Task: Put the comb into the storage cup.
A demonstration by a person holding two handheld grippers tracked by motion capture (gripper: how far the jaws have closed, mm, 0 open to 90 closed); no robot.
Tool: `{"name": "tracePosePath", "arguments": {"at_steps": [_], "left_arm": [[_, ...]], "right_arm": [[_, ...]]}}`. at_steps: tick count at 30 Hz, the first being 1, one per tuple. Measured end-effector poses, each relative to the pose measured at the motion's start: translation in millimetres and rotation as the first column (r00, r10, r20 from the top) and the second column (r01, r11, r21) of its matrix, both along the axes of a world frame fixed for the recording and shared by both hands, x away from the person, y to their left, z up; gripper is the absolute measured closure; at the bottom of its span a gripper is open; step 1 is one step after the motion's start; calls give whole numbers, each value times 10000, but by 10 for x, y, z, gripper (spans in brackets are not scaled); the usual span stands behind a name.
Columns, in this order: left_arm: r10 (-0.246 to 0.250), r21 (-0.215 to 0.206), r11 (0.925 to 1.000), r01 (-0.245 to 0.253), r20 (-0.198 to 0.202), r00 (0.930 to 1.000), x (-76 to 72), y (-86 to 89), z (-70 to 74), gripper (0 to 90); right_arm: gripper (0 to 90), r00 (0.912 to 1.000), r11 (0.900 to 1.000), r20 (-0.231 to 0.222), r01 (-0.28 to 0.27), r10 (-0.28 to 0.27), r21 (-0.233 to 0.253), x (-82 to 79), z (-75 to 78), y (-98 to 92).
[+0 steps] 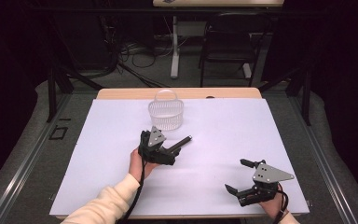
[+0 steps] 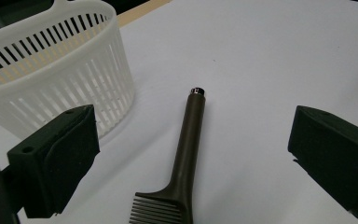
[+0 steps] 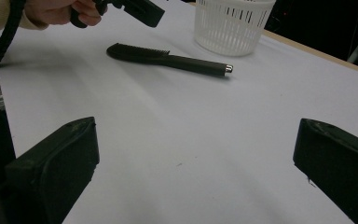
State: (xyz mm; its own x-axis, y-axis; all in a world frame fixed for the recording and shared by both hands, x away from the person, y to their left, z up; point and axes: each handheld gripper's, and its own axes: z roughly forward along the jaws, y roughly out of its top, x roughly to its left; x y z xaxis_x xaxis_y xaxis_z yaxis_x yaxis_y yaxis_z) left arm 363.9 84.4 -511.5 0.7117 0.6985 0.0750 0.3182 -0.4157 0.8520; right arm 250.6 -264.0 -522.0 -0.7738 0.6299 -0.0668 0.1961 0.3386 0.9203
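My left tool (image 1: 168, 151) hangs just over the comb (image 2: 182, 154), jaws spread wide w/ nothing between them yet; the comb lies flat on the white worktop (image 1: 223, 126), teeth end right under the tool, handle running straight ahead of it and its metal-capped tip pointing away. The basket (image 2: 60, 79) sits ahead and to the left of this tool, close beside the handle but not touching it. My right tool (image 1: 242, 179) is off to the side, well apart from the comb, also wide open and empty. Likely next step, imo: close on the comb and lift it toward the basket. Risks: the comb is thin and flat on the sheet, so jaws coming down too high could slip over it or pinch only the teeth, letting it twist. A grip near the teeth end leaves the long handle free, so it may droop or knock the basket wall and shove the light basket away.
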Motion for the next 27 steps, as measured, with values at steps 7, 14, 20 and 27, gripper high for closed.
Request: {"name": "tracePosePath", "arguments": {"at_steps": [7, 14, 20, 27], "left_arm": [[161, 81, 9998, -162, 108, 9998, 114, -82, 41, 108], [228, 119, 9997, -228, -4, 9997, 245, -140, 32, 303], [133, 144, 9998, -130, -183, 9997, 328, -215, 6, 466], [172, 104, 9998, -167, -473, 9987, 429, -299, -37, 645]], "right_arm": [[0, 10000, 10000, -44, -21, 21, -32, 5, -2, 0], [0, 10000, 10000, -67, -5, 5, -72, 15, -8, -2], [0, 10000, 10000, -40, -22, 22, -96, 17, -7, -1], [0, 9999, 9999, -99, -87, 86, -120, 26, -15, 10]]}}
